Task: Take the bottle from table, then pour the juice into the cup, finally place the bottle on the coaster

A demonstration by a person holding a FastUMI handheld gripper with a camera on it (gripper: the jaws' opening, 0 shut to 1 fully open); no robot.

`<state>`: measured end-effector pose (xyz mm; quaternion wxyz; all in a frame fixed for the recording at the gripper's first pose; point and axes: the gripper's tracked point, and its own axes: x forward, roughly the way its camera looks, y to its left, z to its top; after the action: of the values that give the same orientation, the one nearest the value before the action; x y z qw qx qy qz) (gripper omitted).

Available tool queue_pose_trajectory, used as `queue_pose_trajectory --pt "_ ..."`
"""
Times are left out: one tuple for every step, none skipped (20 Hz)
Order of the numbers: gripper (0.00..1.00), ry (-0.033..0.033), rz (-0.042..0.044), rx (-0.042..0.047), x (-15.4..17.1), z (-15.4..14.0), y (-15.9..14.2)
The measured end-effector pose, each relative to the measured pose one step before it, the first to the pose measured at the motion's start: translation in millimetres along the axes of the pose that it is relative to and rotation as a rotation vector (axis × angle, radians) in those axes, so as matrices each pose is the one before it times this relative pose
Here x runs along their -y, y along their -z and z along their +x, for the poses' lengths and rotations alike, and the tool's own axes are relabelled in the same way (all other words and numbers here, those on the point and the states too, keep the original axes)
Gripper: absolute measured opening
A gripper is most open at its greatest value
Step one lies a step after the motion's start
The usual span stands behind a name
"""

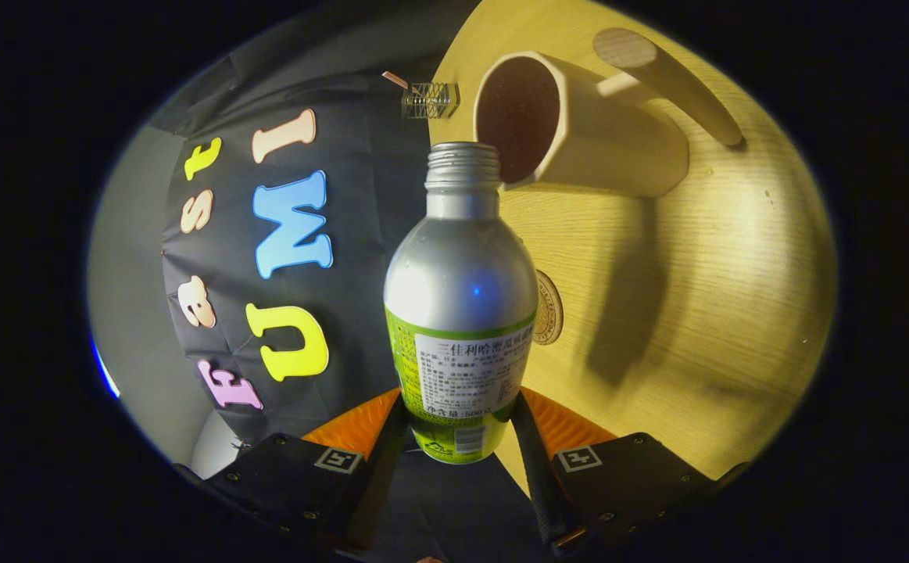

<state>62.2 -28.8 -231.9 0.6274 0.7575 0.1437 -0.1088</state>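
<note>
Silver-shouldered, the uncapped bottle [460,313] is sitting clamped between both fingers of the tongs [458,438], tipped sideways with its open mouth just beside the rim of the pale cup [579,129]. Behind it a round coaster [549,307] is lying on the wooden counter [720,313].

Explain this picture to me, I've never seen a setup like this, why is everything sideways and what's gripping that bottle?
A person holds a hand tool with two fingers, and a wide-angle camera rides on it, looking along those fingers. The fingers press on both sides of a silver bottle, uncapped. The tool is rolled sideways for pouring, so the wooden table looks upright. The bottle's mouth sits at the opening of a pale cup with a wooden handle. A round coaster lies on the table, partly behind the bottle. No juice stream can be made out.
</note>
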Motion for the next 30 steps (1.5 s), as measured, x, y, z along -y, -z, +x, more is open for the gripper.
queue_pose_trajectory --pt "0.76 -0.00295 0.01072 -0.00187 -1.11 -0.1 -0.26" --pt "0.75 -0.00117 0.00962 -0.00194 -0.3 -0.57 0.47" --pt "0.75 0.00095 0.00803 -0.00214 0.66 -0.49 0.49" --pt "0.75 0.00106 0.0066 0.00102 -0.67 -1.05 0.36" --pt "0.75 -0.00163 0.00885 -0.00089 -0.89 -0.36 -0.01" --pt "0.75 -0.00317 0.00924 0.00084 -0.09 -2.54 1.82" --pt "0.76 -0.00146 0.00931 -0.00561 0.38 -0.69 1.04" --pt "0.75 -0.00274 0.00744 -0.00234 -1.04 -0.45 1.82" --pt "0.76 -0.00354 0.00853 -0.00359 -1.24 0.46 0.21" --pt "0.75 0.00093 0.00888 -0.00269 -2.78 1.71 -0.24" --pt "0.75 0.00032 0.00756 -0.00226 -0.51 0.6 0.27" --pt "0.75 -0.00051 0.00839 -0.00374 0.43 -0.72 1.65" --pt "0.75 -0.00128 0.00674 -0.00156 0.02 0.91 0.4" --pt "0.75 -0.00096 0.00662 -0.00113 -0.04 -1.57 -1.14" --pt "0.75 -0.00119 0.00728 -0.00108 0.41 -0.18 -0.19" --pt "0.75 -0.00134 0.00692 0.00038 -0.62 -0.37 0.58" --pt "0.75 -0.00178 0.00643 0.00033 -0.96 -2.29 0.23" --pt "0.75 -0.00007 0.00765 -0.00004 -0.78 -0.04 0.63" --pt "0.75 0.0015 0.00749 -0.00081 -0.63 0.07 0.17" --pt "0.75 -0.00037 0.00723 0.0003 -1.74 0.04 -0.81" --pt "0.75 0.00017 0.00719 -0.00091 -0.52 -0.38 0.07" --pt "0.75 0.0 0.00443 0.00011 -1.05 0.65 -1.67" --pt "0.75 0.00192 0.00436 -0.00143 -0.79 0.91 0.02" --pt "0.76 0.00042 0.00553 -0.00198 -0.43 -0.61 -0.06" --pt "0.75 -0.00138 0.00581 0.00039 -1.68 -1.67 -1.52" --pt "0.75 -0.00173 0.00646 -0.00038 -1.55 0.27 -0.12" --pt "0.75 -0.00233 0.00579 -0.00288 -1.38 -0.75 1.26" --pt "0.75 0.00067 0.00612 -0.00325 -0.75 0.1 0.3" --pt "0.75 -0.00194 0.00659 -0.00248 -2.92 -0.57 -0.21" --pt "0.75 -0.00156 0.00666 -0.00282 -0.56 0.12 0.43"
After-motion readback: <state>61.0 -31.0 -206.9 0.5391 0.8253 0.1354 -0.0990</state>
